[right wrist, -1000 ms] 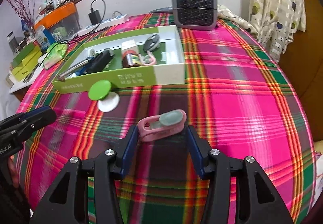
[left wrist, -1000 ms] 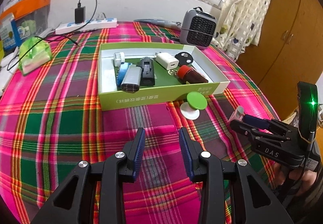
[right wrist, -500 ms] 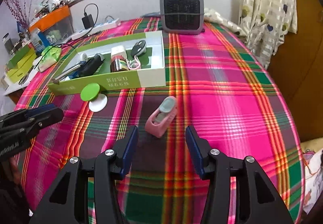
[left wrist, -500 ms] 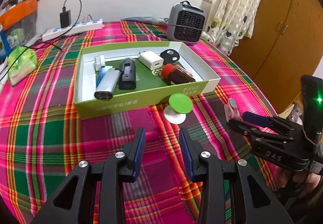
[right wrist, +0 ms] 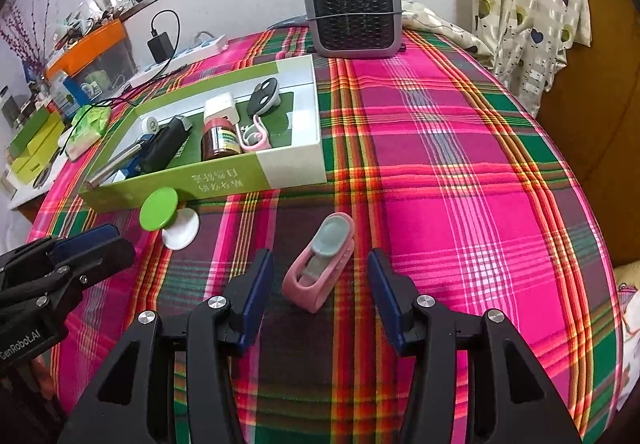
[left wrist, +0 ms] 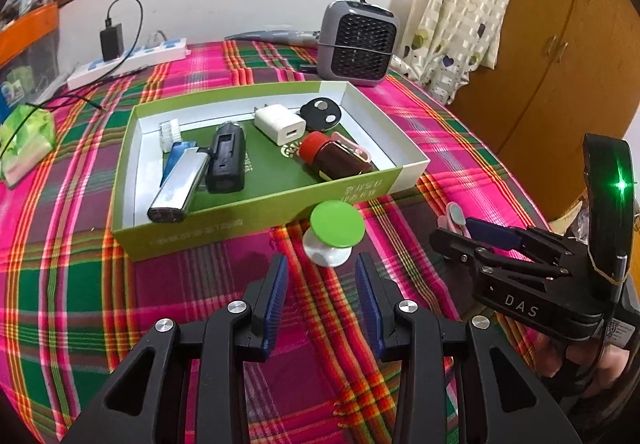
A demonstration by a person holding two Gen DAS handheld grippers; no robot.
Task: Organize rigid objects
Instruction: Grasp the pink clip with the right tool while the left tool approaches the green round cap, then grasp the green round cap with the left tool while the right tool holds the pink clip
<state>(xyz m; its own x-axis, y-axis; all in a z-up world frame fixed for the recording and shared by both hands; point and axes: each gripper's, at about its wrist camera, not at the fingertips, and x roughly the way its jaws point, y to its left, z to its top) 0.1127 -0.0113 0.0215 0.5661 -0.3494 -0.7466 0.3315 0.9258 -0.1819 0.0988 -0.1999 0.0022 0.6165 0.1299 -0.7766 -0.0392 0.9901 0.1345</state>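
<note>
1. The right gripper (right wrist: 320,288) hangs just over the table with its jaws apart. They have just been closing a little. A pink clip (right wrist: 320,264) lies on the cloth between them, but the pads do not touch it. It looks lined up for a grab.
2. The left gripper (left wrist: 322,298) is also apart and holds nothing. It points at a green knob (left wrist: 334,230) that lies just in front of it, tipped on its white foot and close to the near wall of the box. I think it is waiting its turn.
3. The green box (left wrist: 256,210) sits in the middle of the table (right wrist: 460,172). Both loose things most likely go in there.
4. Inside the box lie a silver lighter (left wrist: 180,184), a black case (left wrist: 228,158), a white plug (left wrist: 280,128), a black key fob (left wrist: 320,112) and a brown bottle (left wrist: 336,160).
5. The box is quite full, so free spots are few. Its near wall stands in the way, so each thing must go up and over.
6. At the far edge stand a grey heater (right wrist: 352,16) and a power strip (left wrist: 128,62).
</note>
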